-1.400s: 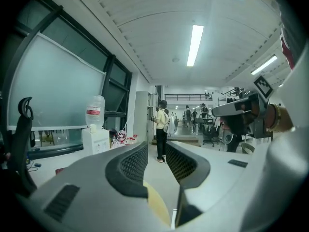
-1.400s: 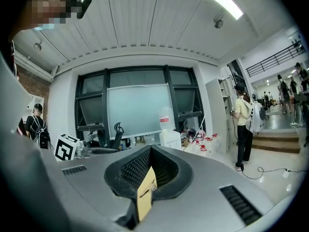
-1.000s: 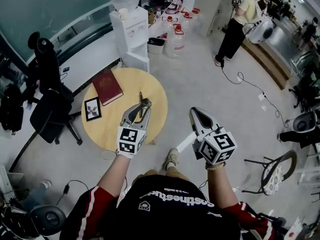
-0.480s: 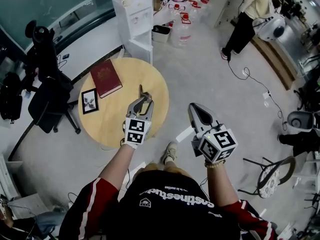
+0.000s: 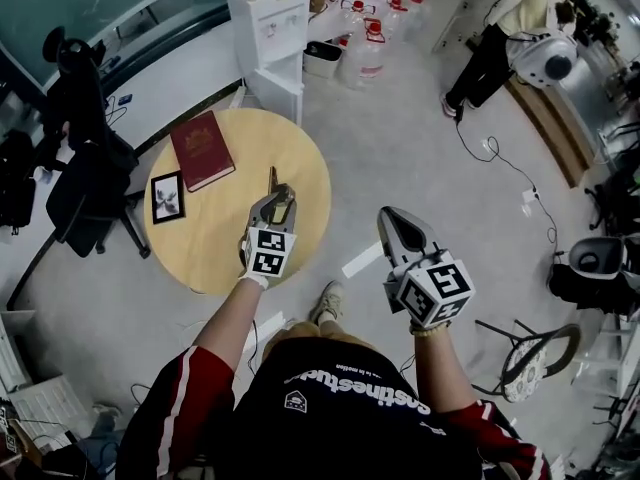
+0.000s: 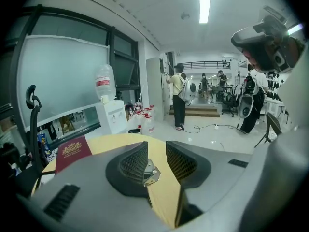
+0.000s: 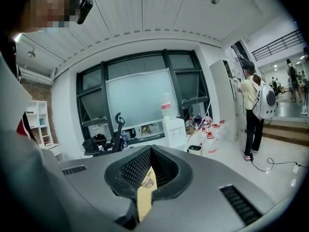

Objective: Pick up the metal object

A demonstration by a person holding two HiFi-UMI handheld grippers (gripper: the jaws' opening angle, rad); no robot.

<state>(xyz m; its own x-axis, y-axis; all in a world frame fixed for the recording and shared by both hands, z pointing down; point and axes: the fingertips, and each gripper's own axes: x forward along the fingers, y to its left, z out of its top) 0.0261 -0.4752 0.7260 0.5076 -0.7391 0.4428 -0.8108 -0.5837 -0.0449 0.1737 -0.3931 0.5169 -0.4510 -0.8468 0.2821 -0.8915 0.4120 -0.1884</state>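
The metal object [image 5: 271,179], a small silvery bracket, shows just past the tips of my left gripper [image 5: 274,200] above the round wooden table [image 5: 215,238]. In the left gripper view the bracket [image 6: 151,174] lies between the jaws of this gripper [image 6: 157,146], against the left pad, with a gap to the right pad. The jaws are opening. My right gripper [image 5: 396,224] hangs over the floor to the right of the table. Its jaws meet at the tips [image 7: 150,150] with nothing in them.
A red book [image 5: 201,149] and a small picture frame [image 5: 167,196] lie on the table's left side. An office chair [image 5: 75,138] stands to the left, a water dispenser [image 5: 270,28] and water bottles [image 5: 365,43] behind. A person [image 5: 490,48] stands far right.
My left gripper has moved forward over the table with the metal piece at its tips. The right gripper has stayed in place.
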